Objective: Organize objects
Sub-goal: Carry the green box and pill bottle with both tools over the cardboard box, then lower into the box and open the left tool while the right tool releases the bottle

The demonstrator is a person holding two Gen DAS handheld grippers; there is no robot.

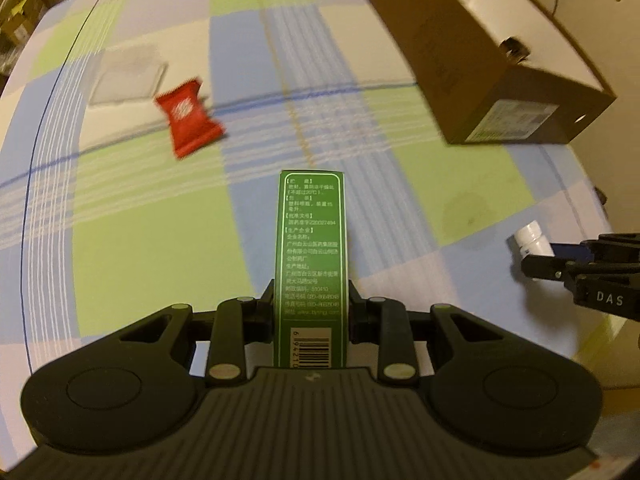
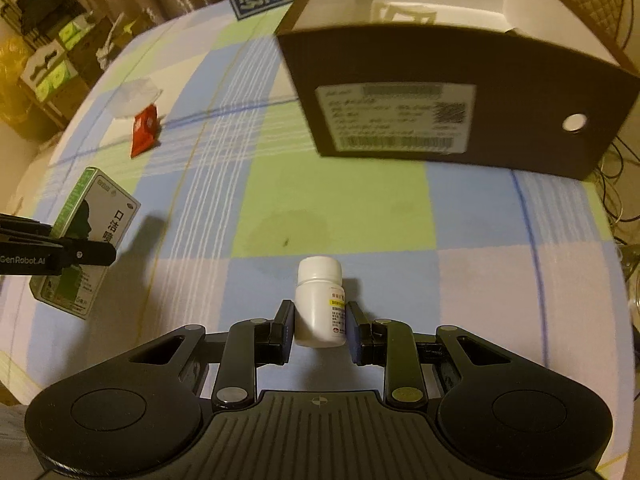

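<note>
Left hand-held gripper (image 1: 311,300) clamps your green carton (image 1: 311,256) | right hand-held gripper (image 2: 320,320) clamps white bottle (image 2: 320,304) | cardboard box (image 2: 460,92) lies ahead — right nearer

Cardboard box (image 2: 460,92) is set at table's (image 2: 340,208) far right; snack packet (image 1: 188,118) lies far left, touching clear lid (image 1: 126,76) behind it. Medicine carton (image 1: 310,264) is held left of pill bottle (image 2: 320,306), well apart

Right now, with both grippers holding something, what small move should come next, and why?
Probably carry the white bottle in the right gripper forward toward the open cardboard box. It sits straight ahead, and the left gripper already holds the green box.
</note>
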